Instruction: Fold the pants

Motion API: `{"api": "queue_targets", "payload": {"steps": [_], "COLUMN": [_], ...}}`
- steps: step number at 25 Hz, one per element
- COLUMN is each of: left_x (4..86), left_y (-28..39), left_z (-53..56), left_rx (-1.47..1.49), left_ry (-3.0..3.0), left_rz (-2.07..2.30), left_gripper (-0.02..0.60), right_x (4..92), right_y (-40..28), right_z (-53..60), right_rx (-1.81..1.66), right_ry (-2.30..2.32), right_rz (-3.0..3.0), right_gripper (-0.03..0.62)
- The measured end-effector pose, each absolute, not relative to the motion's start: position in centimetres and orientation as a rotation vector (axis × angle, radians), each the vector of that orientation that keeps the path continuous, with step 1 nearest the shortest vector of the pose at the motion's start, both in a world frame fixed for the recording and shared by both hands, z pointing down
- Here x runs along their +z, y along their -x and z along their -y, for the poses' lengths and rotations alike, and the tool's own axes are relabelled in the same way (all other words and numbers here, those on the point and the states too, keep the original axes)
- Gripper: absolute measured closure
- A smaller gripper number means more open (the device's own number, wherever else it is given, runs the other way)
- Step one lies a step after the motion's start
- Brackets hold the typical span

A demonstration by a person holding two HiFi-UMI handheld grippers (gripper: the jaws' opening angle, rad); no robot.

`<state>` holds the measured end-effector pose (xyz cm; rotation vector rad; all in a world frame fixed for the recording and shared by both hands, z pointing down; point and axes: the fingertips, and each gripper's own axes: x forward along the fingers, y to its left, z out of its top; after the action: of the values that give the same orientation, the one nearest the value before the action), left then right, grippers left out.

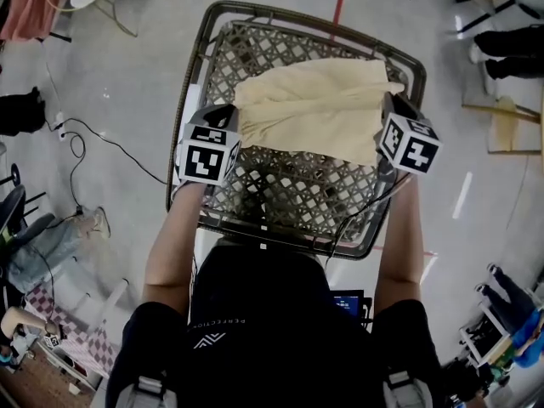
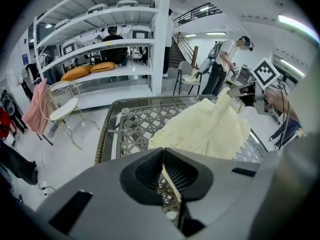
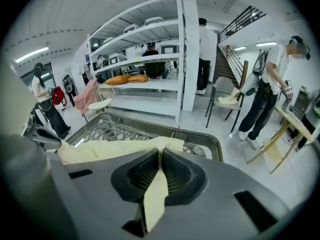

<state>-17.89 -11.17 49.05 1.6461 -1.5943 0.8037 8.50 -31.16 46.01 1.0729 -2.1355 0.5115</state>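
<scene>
The pale yellow pants (image 1: pixel 314 109) hang stretched between my two grippers over the woven table (image 1: pixel 289 202), the far part draped on the tabletop. My left gripper (image 1: pixel 238 110) is shut on the cloth's left corner; a thin yellow edge runs between its jaws (image 2: pixel 162 160). At the right corner my right gripper (image 1: pixel 388 102) is shut on a strip of fabric (image 3: pixel 156 194) that passes through its jaws (image 3: pixel 160 156). From the left gripper view the pants (image 2: pixel 205 129) lead up to the right gripper (image 2: pixel 246 93). In the right gripper view the pants (image 3: pixel 115 148) span toward the left gripper (image 3: pixel 47 138).
The table's dark wicker rim (image 1: pixel 183 92) frames a lattice top. A white chair (image 2: pixel 62 108) with a pink garment (image 2: pixel 36 109) stands left of it. Cables (image 1: pixel 93 143) lie on the floor. A person (image 2: pixel 222 64) stands by a chair (image 3: pixel 225 96) beyond; shelving (image 2: pixel 110 44) behind.
</scene>
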Motion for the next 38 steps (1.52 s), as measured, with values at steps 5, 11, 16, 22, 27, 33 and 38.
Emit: {"api": "queue_targets", "payload": {"steps": [5,11,16,22,27,33,38], "left_x": [49.6,50.6,51.1,51.7,51.9,51.5,50.4], "left_y": [19.0,19.5,20.1,20.4,20.7,21.2,22.7], "left_z": [11.8,12.8,13.6,13.8,13.9,14.3,14.9], "left_rx": [0.790,0.813,0.823,0.828,0.824,0.821,0.815], "left_ry": [-1.601,-1.587,-1.574,-1.566,-1.560,-1.556,-1.551], "left_rz": [1.605,1.609,1.619,1.630,1.639,1.674,1.789], "left_gripper": [0.561,0.561,0.561,0.561,0.561,0.561,0.561], "right_x": [47.5,49.7,50.9,51.1,50.9,49.0,48.0], "right_y": [-7.4,-6.5,-6.2,-5.5,-5.1,-5.1,-5.2], "right_z": [32.8,34.2,34.9,35.5,36.0,37.5,37.6], "right_rx": [0.552,0.565,0.612,0.606,0.614,0.557,0.568], "right_ry": [-1.055,-1.034,-1.043,-1.064,-1.082,-1.172,-1.181], "right_rz": [2.127,2.101,2.090,2.114,2.121,2.163,2.192], "right_gripper": [0.546,0.546,0.546,0.546,0.546,0.543,0.543]}}
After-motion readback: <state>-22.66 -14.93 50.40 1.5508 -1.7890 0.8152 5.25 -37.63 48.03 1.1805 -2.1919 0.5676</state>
